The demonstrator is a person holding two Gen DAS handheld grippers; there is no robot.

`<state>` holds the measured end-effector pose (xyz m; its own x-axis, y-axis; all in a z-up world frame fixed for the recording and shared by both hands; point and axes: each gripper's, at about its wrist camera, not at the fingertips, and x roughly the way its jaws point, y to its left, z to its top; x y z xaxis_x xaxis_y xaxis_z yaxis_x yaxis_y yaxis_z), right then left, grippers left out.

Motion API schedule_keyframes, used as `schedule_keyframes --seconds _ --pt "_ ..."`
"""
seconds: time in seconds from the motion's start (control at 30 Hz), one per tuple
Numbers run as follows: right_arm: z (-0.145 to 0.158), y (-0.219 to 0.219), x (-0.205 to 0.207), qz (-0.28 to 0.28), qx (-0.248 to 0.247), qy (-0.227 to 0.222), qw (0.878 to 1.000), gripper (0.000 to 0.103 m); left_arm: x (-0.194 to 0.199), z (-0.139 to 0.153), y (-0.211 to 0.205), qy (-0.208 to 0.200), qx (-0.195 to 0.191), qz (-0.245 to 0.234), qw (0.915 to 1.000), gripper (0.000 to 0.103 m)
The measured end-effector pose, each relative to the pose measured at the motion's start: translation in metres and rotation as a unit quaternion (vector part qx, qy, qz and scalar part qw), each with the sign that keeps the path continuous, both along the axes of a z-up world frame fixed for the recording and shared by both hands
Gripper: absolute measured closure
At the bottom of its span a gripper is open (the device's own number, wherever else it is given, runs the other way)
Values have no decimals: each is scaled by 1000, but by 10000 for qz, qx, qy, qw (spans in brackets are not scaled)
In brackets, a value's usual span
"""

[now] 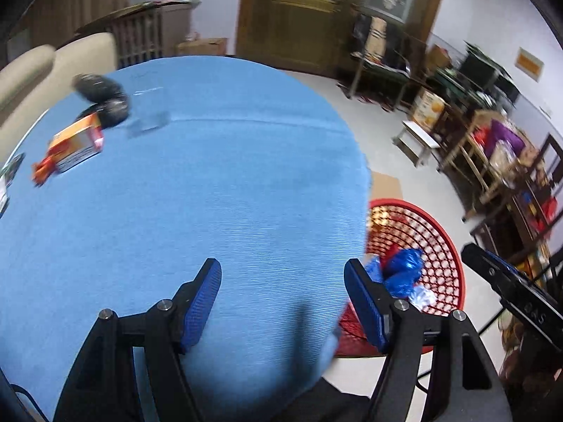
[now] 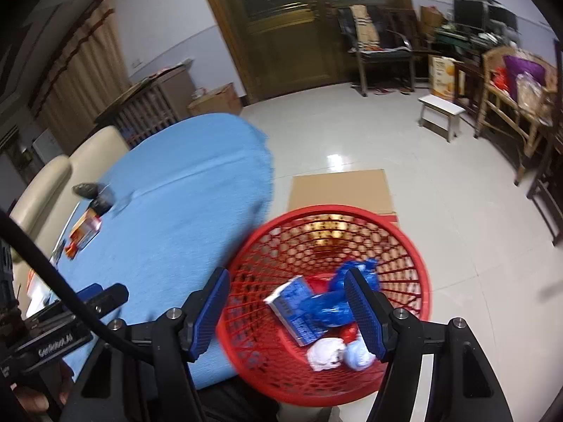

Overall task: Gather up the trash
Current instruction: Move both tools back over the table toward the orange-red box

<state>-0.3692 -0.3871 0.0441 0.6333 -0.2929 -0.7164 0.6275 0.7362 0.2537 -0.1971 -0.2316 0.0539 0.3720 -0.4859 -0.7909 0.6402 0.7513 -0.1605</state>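
left tongs (image 1: 283,302): apart, empty, over blue table (image 1: 211,193) | right tongs (image 2: 286,311): apart, empty, above red basket (image 2: 415,260) at lower center | basket: blue wrapper (image 2: 327,307), blue box (image 2: 293,304), 2 white wads | table upper left: orange box (image 1: 75,144), black bag (image 1: 102,100)

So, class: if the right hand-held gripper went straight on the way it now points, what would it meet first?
Most likely the trash in the red basket. The right hand-held gripper stands open above it, and the blue-and-white box and blue wrapper lie between its fingers in the right wrist view. Depth is unclear.
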Motion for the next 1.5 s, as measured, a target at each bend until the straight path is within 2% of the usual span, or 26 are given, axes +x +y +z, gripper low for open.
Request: schedule_keyframes --seconds 0.2,0.57,0.7,1.03,1.2,1.5 --pt "8 34 8 407 -178 -3 9990 32 14 3 41 49 -159 607 9980 30" --pt "11 62 19 854 -223 124 9960 30 33 0 100 121 -328 1329 9905 28" --pt "8 71 24 1003 -222 132 9946 29 50 -7 111 218 -267 1672 9853 28" --pt "-12 72 38 1272 18 244 9916 29 77 -7 121 102 -79 1978 9802 27" --pt "-29 76 58 1482 167 471 9877 29 110 -7 124 50 -54 2134 9769 27" --pt "-31 88 101 1817 138 531 9818 29 198 -3 107 -266 40 2282 9733 27"
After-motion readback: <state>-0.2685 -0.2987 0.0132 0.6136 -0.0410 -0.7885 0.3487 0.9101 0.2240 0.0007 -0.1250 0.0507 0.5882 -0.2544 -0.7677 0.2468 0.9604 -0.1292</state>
